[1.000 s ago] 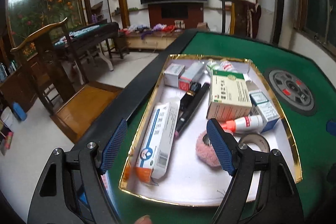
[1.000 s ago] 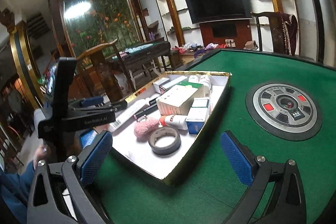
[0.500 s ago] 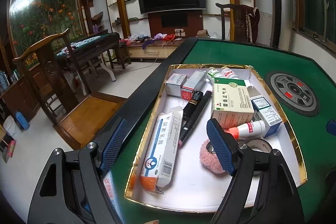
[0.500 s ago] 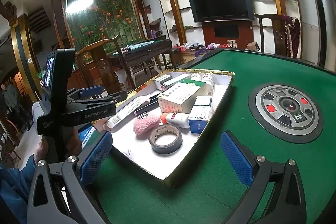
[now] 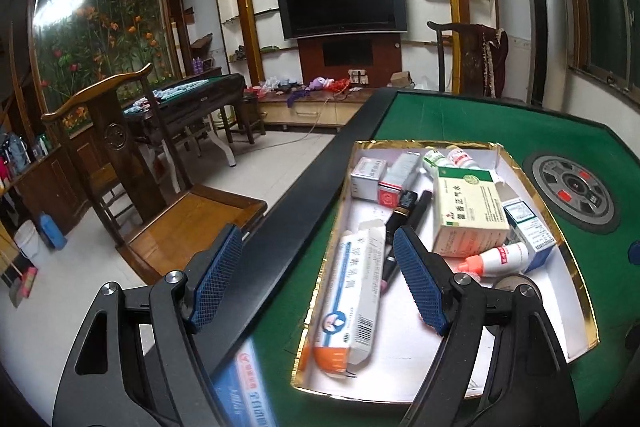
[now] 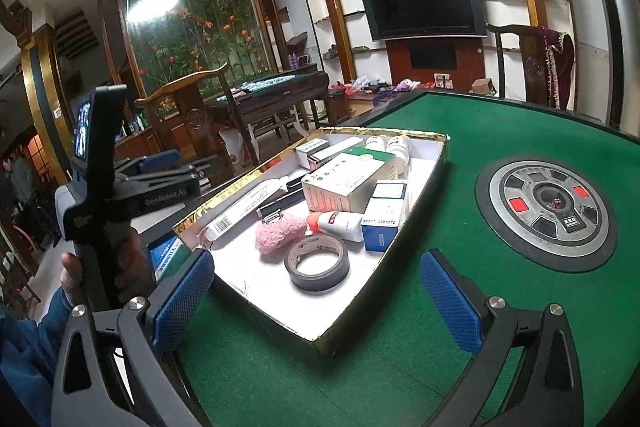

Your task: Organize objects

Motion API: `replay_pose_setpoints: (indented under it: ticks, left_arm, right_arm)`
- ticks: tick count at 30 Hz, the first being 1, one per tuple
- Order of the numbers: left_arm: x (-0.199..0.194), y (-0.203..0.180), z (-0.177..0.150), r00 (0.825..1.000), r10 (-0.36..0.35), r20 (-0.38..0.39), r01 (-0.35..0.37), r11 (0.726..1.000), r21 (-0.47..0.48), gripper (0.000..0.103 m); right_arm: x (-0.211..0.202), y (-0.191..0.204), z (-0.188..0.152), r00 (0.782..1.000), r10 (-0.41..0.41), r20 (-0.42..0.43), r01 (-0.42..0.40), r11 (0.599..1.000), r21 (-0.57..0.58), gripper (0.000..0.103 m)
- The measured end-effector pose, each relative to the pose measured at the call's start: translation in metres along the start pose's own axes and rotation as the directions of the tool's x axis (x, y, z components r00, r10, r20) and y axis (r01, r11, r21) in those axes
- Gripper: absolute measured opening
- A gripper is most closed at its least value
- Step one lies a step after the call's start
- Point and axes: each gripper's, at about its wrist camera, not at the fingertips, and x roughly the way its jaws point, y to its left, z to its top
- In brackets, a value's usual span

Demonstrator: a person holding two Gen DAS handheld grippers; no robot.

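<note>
Since 1 second ago the left gripper (image 5: 316,279) has tilted upward, jaws apart and empty; the right gripper (image 6: 320,295), also apart, stays over the tray (image 6: 384,263).

Dim indoor light fills both fisheye views, edges bowed and black-cornered. Glare burns on the glossy floral wall panel (image 5: 100,39). The blue-and-white box (image 5: 248,387) at the left view's bottom edge smears with blur.

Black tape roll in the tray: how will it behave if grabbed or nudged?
The black tape roll lies flat on the tray, so it will probably slide, not roll. It looks like a rigid ring, likely firm in a pinch. Stood on edge, it would likely roll.
</note>
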Motion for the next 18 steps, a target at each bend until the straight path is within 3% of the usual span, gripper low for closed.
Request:
replay_pose_setpoints:
  ticks: [7, 13, 18]
  left_arm:
    - [-0.005, 0.009, 0.0, 0.999, 0.028, 0.035, -0.027, 0.999, -0.016, 0.079]
    - [-0.004, 0.015, 0.0, 0.996, -0.083, 0.009, 0.084, 0.994, -0.075, 0.079]
    - [-0.002, 0.011, -0.001, 0.998, -0.068, 0.004, 0.068, 0.996, -0.065, 0.079]
  right_arm:
    - [0.002, 0.002, -0.001, 1.0, 0.0, -0.006, -0.001, 1.0, -0.011, 0.103]
    - [0.001, 0.0, -0.001, 1.0, -0.001, -0.004, 0.001, 1.0, -0.009, 0.103]
    - [0.001, 0.001, 0.0, 1.0, -0.001, -0.004, 0.001, 1.0, -0.013, 0.103]
